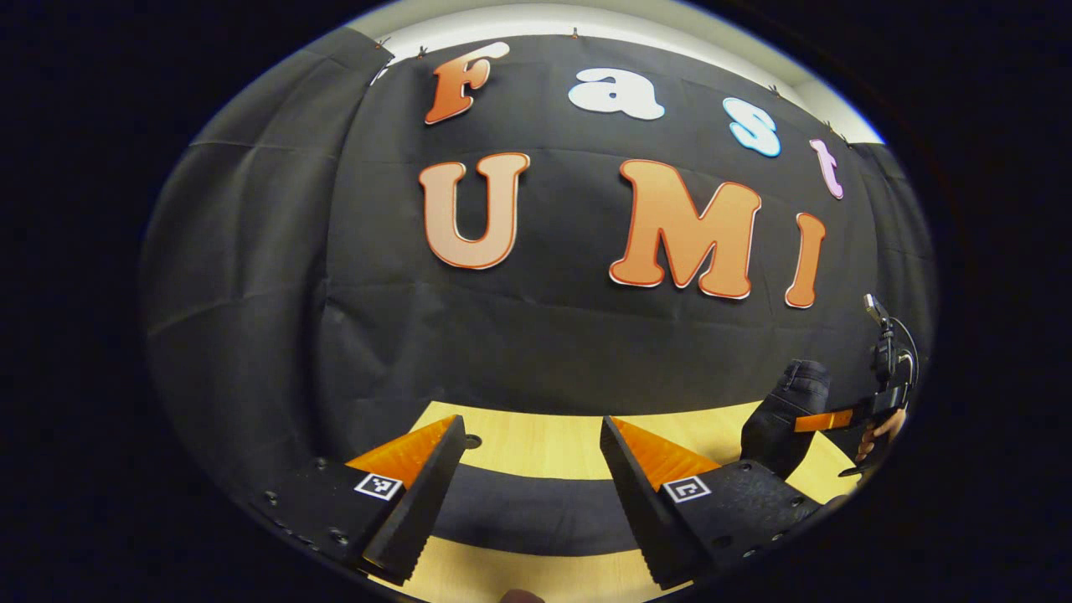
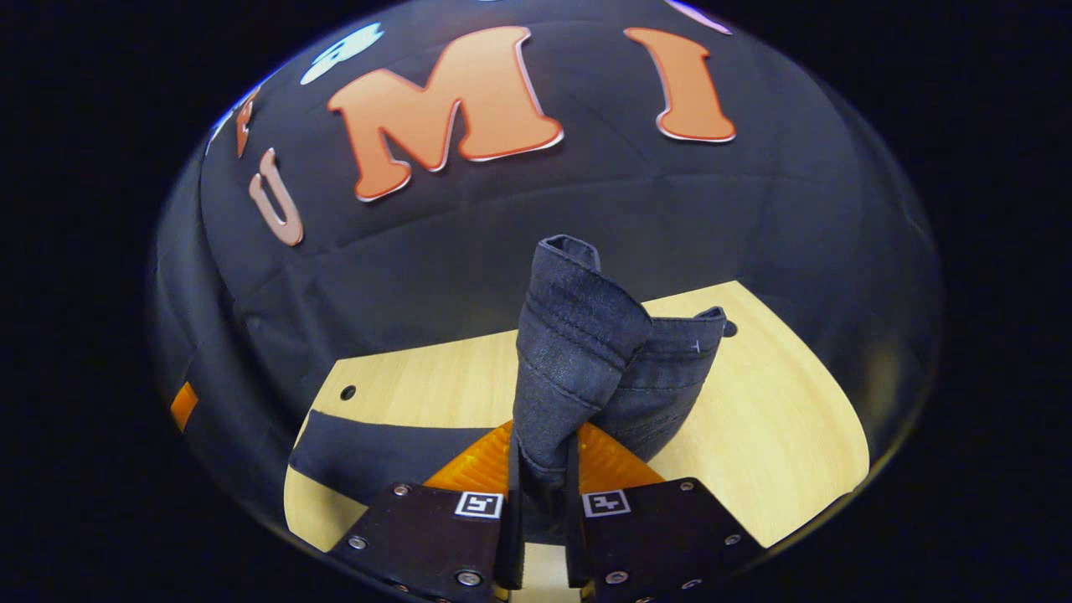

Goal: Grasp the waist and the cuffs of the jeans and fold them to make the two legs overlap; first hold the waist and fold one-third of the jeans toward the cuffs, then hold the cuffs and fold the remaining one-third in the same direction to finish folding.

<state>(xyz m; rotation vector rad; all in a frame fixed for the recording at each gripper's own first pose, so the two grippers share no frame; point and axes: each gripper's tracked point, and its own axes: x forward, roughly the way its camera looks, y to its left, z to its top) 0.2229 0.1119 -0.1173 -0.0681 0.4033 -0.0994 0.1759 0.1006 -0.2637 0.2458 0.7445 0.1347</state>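
Right hand-held gripper is clenched on a bunched end of the jeans, lifted off the tabletop. Left hand-held gripper is spread, holding nothing, over denim near the front edge. Looks early: no fold visible yet, both thirds probably left.

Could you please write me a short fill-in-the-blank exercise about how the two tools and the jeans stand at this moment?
1. The right tool is ____ on a bunched end of the jeans.
2. The left tool has its fingers ____, with nothing between them.
3. The rest of the jeans lies flat on the ____ table.
4. In the left gripper view, the right tool holds the denim ____ the tabletop.

Missing words: shut; open; wooden; above
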